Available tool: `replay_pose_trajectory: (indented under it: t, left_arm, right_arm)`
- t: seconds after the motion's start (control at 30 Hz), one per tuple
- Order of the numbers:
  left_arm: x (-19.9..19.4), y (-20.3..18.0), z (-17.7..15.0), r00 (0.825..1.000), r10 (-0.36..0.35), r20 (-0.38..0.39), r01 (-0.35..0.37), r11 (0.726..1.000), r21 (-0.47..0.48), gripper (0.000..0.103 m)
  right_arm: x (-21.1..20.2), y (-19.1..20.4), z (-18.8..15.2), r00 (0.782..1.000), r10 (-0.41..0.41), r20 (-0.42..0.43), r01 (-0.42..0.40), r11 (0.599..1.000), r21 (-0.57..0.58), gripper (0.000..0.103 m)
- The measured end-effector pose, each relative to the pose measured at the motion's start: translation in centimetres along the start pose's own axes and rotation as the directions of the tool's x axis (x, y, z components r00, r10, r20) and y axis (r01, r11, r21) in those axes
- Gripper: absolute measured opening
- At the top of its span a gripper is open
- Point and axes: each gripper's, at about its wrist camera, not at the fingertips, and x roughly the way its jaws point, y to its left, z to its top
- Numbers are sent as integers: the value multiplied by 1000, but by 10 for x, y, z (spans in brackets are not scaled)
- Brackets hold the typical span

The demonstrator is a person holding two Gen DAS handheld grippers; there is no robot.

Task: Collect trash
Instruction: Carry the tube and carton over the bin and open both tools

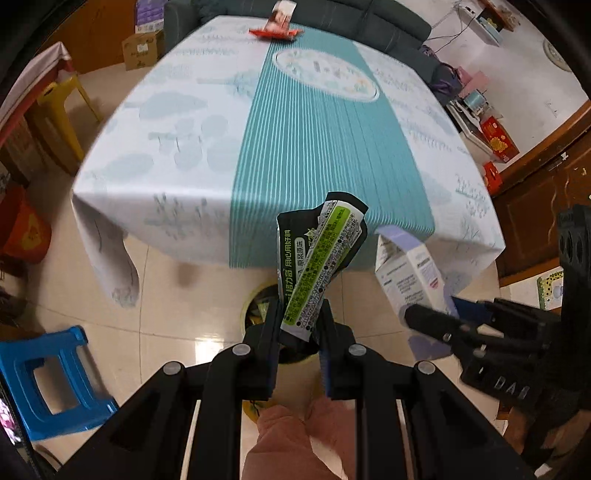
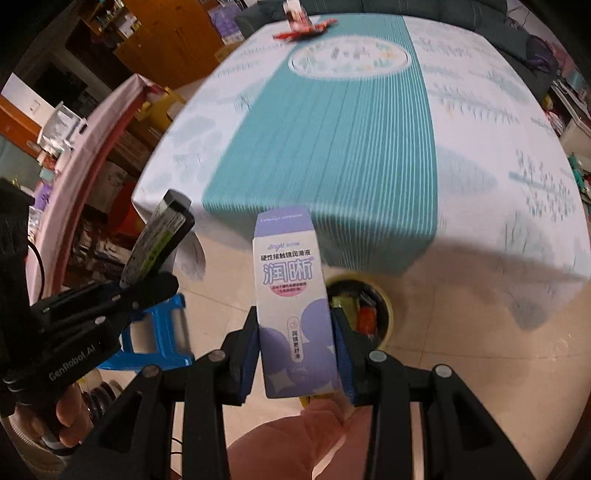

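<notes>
My left gripper (image 1: 300,317) is shut on a crumpled black and green wrapper (image 1: 322,254), held over a yellow trash bin (image 1: 255,295) on the floor. My right gripper (image 2: 295,325) is shut on a white and purple carton (image 2: 291,295) standing upright between the pads. The trash bin (image 2: 384,299), with several wrappers inside, sits just right of the carton below the table edge. In the left wrist view the carton (image 1: 410,277) and right gripper (image 1: 436,325) appear at the right. A red wrapper (image 1: 273,34) and a small packet (image 1: 282,13) lie at the table's far edge.
The table (image 1: 207,122) wears a white and teal striped cloth hanging over its near edge. A blue plastic stool (image 1: 48,380) stands on the tiled floor at the left, a yellow chair (image 1: 62,107) further back. A dark sofa (image 1: 369,18) lies behind the table. A person's pink-clad legs (image 1: 295,443) show below.
</notes>
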Motion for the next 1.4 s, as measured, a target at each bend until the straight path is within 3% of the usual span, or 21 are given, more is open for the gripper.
replay_pose_trajectory:
  t: [0.27,0.57,0.8,1.03,1.1,1.17,1.3,1.37,1.4]
  left_arm:
    - [81,2,-30,998,30,-63,-33,998,-50,16]
    - [193,-3,-48,992,64,-112,-72,995,-63,16]
    - [281,2,-63,983,75,-166,-91,992,-92,16]
    - [334,8,-74,973,137,-184,-149,987,-57,18]
    - [338,9,-75,973,146,-176,-158,986,-57,30]
    - [337,14,-75,973,156,-171,-170,983,-72,63]
    - [333,32,-78,971,169,-167,-189,976,-112,78]
    - [330,39,-77,969,180,-172,-202,972,-122,90]
    - [328,40,-77,968,185,-169,-207,970,-124,91]
  right_arm:
    - [66,-22,-41,998,-34,-61,35,999,19,37]
    - [162,-81,-75,992,-63,-109,70,996,60,37]
    - [238,-121,-83,990,-82,-119,91,993,72,37]
    - [296,-151,-77,992,-34,-124,51,989,136,38]
    - [306,-157,-77,992,9,-127,12,985,171,39]
    - [314,-163,-76,990,59,-130,-31,978,207,40]
    - [326,-159,-75,986,94,-141,-59,970,234,58]
    - [327,-157,-75,985,101,-143,-65,968,241,63]
    - [330,-156,-76,985,96,-143,-60,970,237,63]
